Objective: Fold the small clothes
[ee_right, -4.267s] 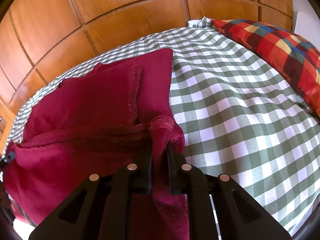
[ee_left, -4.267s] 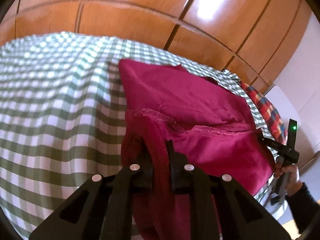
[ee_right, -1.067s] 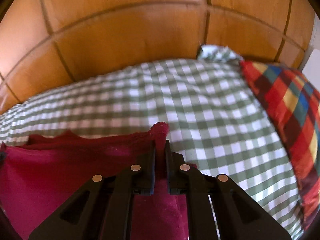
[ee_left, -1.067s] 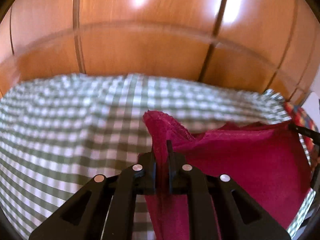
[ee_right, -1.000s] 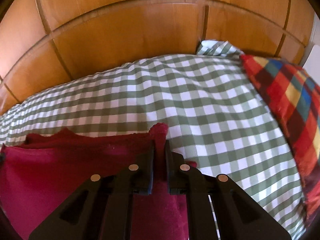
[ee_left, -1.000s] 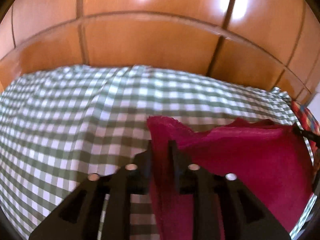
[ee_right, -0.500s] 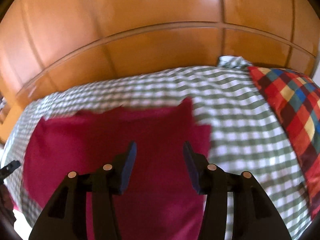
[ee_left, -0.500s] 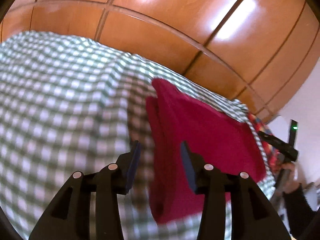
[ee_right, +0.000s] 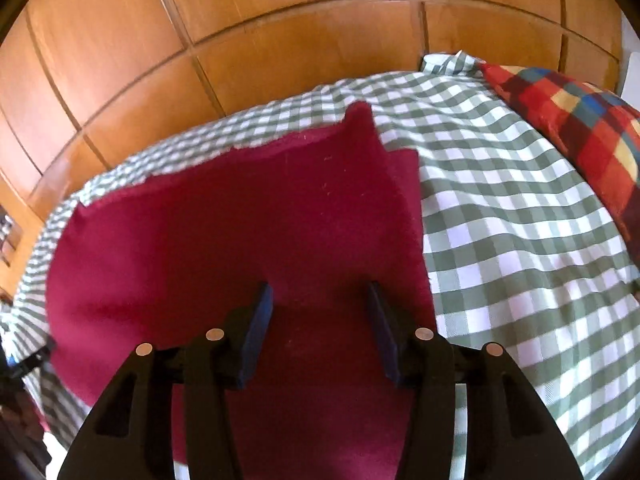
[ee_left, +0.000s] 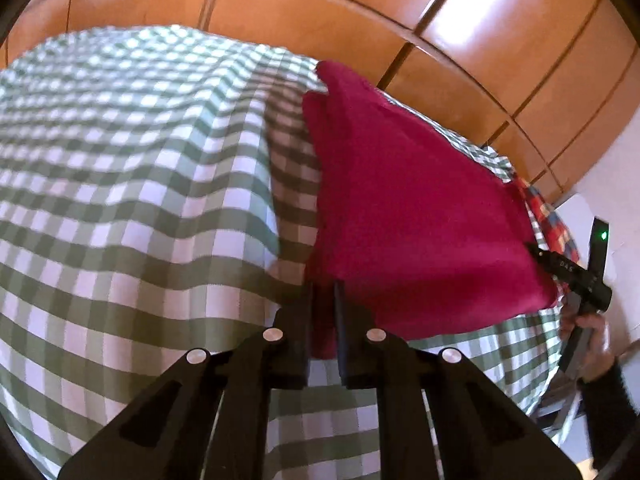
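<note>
Left wrist view
- Garment: a crimson garment [ee_left: 408, 208] lies folded flat on the bed's green-checked sheet [ee_left: 132, 184], stretching away up and to the right.
- Left hand-held gripper [ee_left: 322, 312]: jaws closing, nearly together, with the garment's near left corner between them.
- Far side: the person's right hand [ee_left: 592, 332] holds the other tool at the garment's right edge.

Right wrist view
- Garment: the crimson cloth [ee_right: 248, 240] spreads ahead and to the left.
- Right hand-held gripper [ee_right: 320, 312]: jaws opening, spread over the cloth's near right part, pads clear of it.
- Beyond: a plaid pillow [ee_right: 576, 116] at upper right, wooden panels [ee_right: 280, 28] behind.
</note>
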`<state>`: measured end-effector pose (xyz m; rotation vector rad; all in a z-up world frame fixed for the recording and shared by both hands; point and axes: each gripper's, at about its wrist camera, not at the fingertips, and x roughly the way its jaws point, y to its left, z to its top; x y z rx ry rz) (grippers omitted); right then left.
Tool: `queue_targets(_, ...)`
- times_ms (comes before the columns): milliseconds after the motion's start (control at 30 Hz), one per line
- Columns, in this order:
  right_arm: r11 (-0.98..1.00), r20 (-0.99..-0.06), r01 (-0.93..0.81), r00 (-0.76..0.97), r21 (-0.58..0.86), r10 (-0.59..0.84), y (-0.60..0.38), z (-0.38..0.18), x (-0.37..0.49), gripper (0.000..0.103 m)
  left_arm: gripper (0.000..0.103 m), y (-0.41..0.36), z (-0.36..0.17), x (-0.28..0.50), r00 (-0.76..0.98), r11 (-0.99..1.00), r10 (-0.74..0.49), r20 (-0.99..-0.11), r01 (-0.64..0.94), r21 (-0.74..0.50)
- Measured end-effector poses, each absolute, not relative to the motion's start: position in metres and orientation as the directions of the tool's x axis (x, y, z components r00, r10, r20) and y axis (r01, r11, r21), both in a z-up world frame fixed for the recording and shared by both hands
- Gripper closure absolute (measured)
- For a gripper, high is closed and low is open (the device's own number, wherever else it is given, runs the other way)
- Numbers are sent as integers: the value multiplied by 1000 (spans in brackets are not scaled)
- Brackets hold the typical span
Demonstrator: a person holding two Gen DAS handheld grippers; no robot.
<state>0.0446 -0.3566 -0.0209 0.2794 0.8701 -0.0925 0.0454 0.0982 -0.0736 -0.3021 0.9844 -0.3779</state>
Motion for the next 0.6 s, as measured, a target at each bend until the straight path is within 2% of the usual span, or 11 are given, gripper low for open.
queue_targets(33,953,-757,203,653,225,40,-360,-17,37,44,88,98,-73,45,498,894,-442,-746,172,-415)
queue_targets(67,945,-748,218,663,242,38,-366,-14,31,42,84,98,-72,43,501,894,-442,-744,177,-412)
queue_targets(133,928,-733,246,679,281,42,-379,-9,13,40,68,101,-70,37,517,884,-456,-724,172,-434)
queue_targets(233,900,-738,275,671,338,72,-397,-15,-9,34,65,108,-73,31,503,857,-499,-706,165,-488)
queue_targets(367,872,-762,282,631,400,146,-405,-37,-22,35,71,105,-77,30,494,845,-519,-697,175,-506)
queue_targets(400,868,-765,281,624,408,158,-403,-43,-23,43,76,103,-78,31,491,843,-523,-697,179,-508)
queue_targets(433,866,-766,276,620,417,171,-402,-46,-23,60,83,102,-78,31,492,844,-521,-698,176,-506)
queue_targets(467,865,-769,274,614,420,178,-399,-48,-22,64,88,102,-78,31,493,846,-519,-698,176,-504)
queue_targets(533,877,-771,257,611,406,178,-393,-45,-21,81,93,102,-78,31,493,847,-516,-700,172,-503)
queue_targets(600,887,-770,241,613,393,175,-390,-37,-27,85,95,103,-77,30,494,854,-506,-707,172,-491)
